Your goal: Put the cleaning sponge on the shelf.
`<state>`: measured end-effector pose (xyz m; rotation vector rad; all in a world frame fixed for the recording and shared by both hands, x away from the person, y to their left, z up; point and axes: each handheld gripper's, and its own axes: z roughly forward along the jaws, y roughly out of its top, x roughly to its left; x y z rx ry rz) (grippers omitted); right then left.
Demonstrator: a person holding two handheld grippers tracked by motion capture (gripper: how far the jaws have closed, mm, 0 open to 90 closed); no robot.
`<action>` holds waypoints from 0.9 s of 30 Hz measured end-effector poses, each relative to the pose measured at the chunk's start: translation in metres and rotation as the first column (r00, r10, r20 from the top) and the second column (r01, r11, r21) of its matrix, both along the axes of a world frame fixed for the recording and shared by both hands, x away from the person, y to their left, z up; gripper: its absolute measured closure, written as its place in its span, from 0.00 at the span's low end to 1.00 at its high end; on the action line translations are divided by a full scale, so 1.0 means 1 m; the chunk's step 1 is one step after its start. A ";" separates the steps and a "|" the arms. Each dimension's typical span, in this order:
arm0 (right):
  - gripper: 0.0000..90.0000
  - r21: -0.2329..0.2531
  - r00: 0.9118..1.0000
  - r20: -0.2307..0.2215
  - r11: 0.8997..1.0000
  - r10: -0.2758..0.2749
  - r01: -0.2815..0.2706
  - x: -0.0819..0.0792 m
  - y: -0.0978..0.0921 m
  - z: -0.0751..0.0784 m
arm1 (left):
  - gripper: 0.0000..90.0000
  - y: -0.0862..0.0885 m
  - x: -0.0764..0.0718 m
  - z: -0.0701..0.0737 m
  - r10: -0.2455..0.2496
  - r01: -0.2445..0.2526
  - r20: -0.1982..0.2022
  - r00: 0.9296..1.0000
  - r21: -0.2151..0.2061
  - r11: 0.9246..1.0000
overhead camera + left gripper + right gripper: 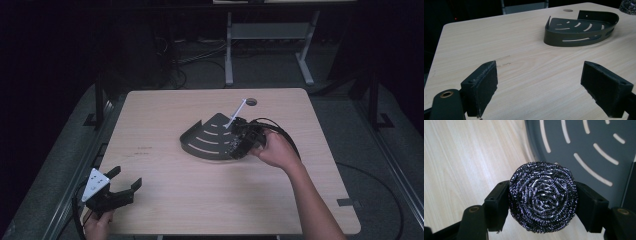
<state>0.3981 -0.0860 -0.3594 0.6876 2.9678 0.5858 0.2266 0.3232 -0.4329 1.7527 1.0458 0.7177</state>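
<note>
Your right gripper (239, 142) pinches a steel wool scourer (543, 199) between its jaws, holding it over the right edge of the dark slotted corner shelf (210, 136), which lies a little right of the table's middle. In the right gripper view the scourer hangs above the shelf's rim, with bare wood to the left. Your left gripper (121, 182) rests at the near left corner, jaws spread wide with nothing between them, well apart from the shelf. The table (165, 115) is pale wood grain with a round cable hole (251, 102) near its far edge. Beyond it the room is dark; white desk legs (229, 50) and loose cables (200, 57) stand on grey floor.
</note>
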 end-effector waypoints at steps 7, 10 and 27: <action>0.37 -0.009 1.000 -0.011 1.000 -0.010 0.009 0.014 0.004 -0.001 | 0.15 -0.001 0.001 0.000 -0.003 0.003 0.000 1.000 0.001 1.000; 0.37 0.004 1.000 -0.013 1.000 -0.015 0.015 0.019 0.006 0.000 | 0.15 0.000 0.000 0.000 0.000 0.000 0.000 1.000 -0.009 1.000; 0.37 -0.011 0.999 -0.029 1.000 -0.021 0.021 0.049 0.027 0.006 | 0.15 0.000 -0.001 0.001 0.002 -0.002 0.004 1.000 -0.003 1.000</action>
